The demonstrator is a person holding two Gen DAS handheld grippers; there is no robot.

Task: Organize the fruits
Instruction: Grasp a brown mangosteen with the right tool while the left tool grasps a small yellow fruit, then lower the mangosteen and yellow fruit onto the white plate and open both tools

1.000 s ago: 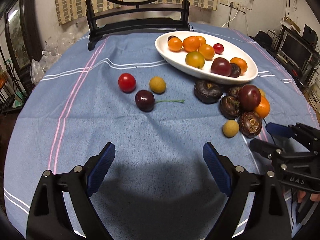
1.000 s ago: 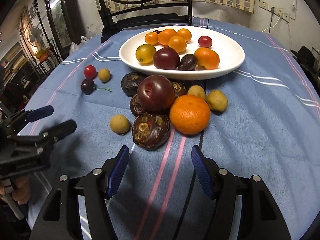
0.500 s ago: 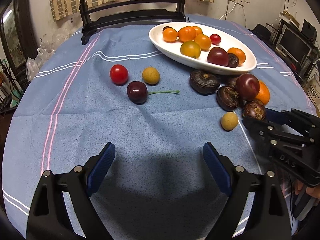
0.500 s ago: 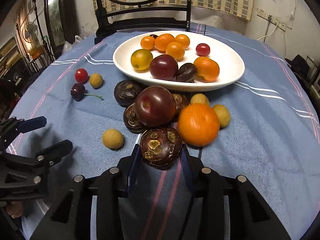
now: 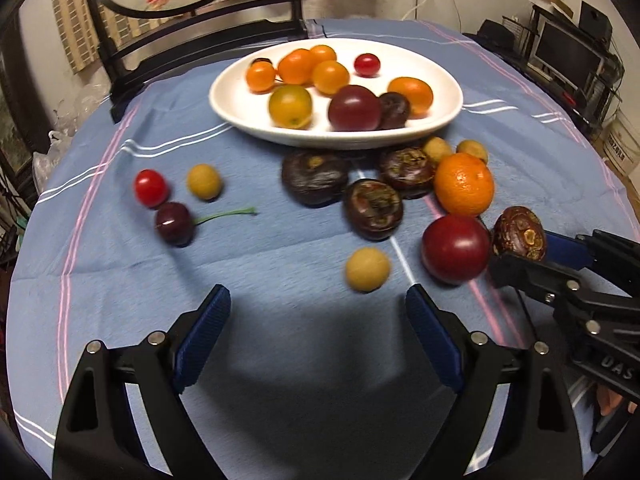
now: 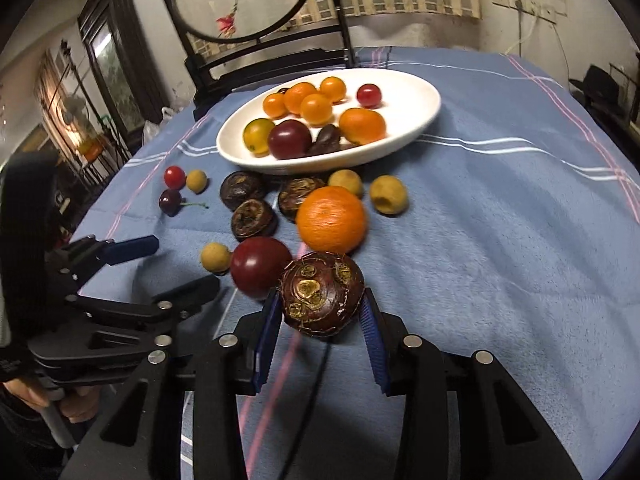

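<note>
My right gripper (image 6: 320, 320) is shut on a dark brown water chestnut (image 6: 321, 294) and holds it above the blue cloth; the chestnut also shows in the left wrist view (image 5: 519, 233). A red plum (image 6: 260, 266) lies just left of it, an orange (image 6: 331, 219) behind. A white oval plate (image 6: 412, 92) holds several small oranges, tomatoes and a plum. My left gripper (image 5: 318, 320) is open and empty over bare cloth, near a yellow longan (image 5: 367, 269). More dark water chestnuts (image 5: 314, 176), longans, a cherry (image 5: 174, 223) and a red tomato (image 5: 150, 188) lie loose.
A round table under a blue striped cloth (image 5: 120, 280). A dark wooden chair (image 5: 192, 28) stands behind the plate. Shelves and electronics (image 5: 572, 52) stand at the far right.
My right gripper has closed on the water chestnut and lifted it off the cloth. The red plum has rolled down off the pile to the left. The left gripper has moved toward the fruit.
</note>
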